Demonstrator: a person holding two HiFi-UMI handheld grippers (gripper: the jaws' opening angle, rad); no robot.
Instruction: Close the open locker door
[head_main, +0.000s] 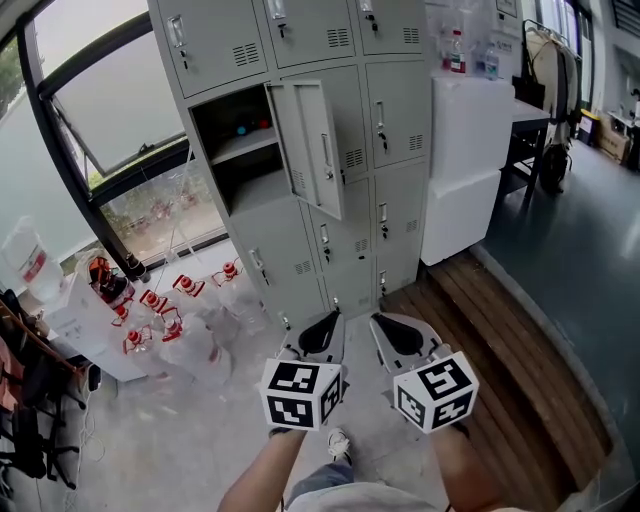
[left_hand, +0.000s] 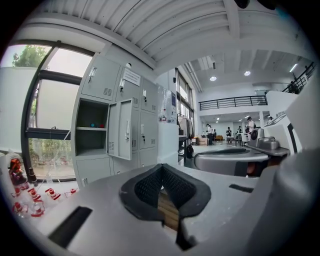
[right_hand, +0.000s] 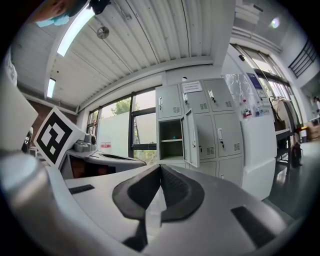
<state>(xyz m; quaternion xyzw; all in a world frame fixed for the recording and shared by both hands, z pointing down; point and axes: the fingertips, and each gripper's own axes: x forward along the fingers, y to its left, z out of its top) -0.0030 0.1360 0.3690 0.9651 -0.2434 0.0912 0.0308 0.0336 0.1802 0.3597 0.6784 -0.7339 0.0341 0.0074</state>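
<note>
Door stands open on the far locker, swung out at the right edge of its compartment, handle side facing the room. Near the person and well apart from the door, the left claw is closed on nothing. Just to its right, the right claw is closed and empty too. The step in hand looks like the approach. Next, a claw likely needs to reach the door's outer face and press it left until it meets the frame.

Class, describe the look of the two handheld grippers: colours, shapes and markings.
The left gripper and right gripper are alike: pale grey shells, black textured pads lining each claw, and a white cube bearing black square markers.
</note>
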